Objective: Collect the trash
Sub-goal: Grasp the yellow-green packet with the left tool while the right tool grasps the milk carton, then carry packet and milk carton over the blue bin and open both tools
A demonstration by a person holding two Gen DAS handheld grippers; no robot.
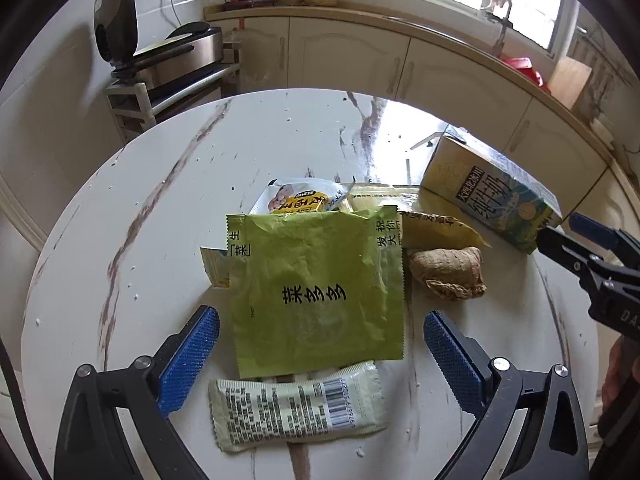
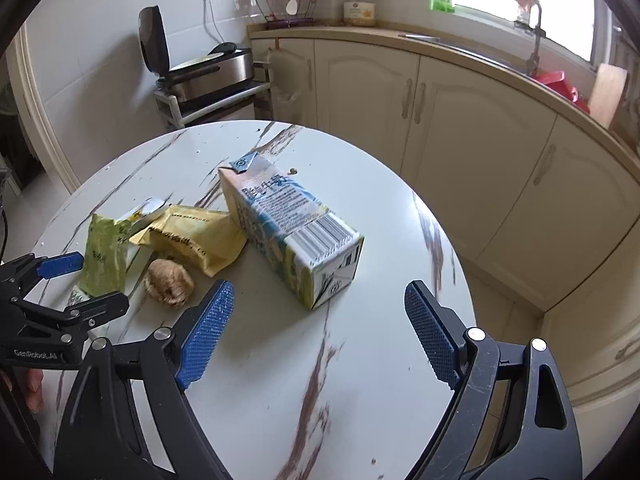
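Both grippers are held wide open and empty above a round marble table [image 2: 360, 380]. The left gripper [image 1: 320, 344] is spread over a green snack packet [image 1: 316, 288] mid-table. The right gripper [image 2: 320, 328] is aimed at a toppled milk carton [image 2: 288, 228] nearer the far edge.

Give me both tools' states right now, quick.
Left tool: open, holding nothing, poised over the green snack packet.
Right tool: open, holding nothing, aimed at the milk carton.

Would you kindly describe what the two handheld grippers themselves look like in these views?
Both match: the left gripper and right gripper each have a black, angular frame with silver round bolts at the pivots and triangular cut-outs. Each carries two flat fingers faced with bright blue, finely knurled pads. Seen from the right wrist view, the left gripper's body bears small white lettering. A dark cable runs along the left edge of the left wrist view.
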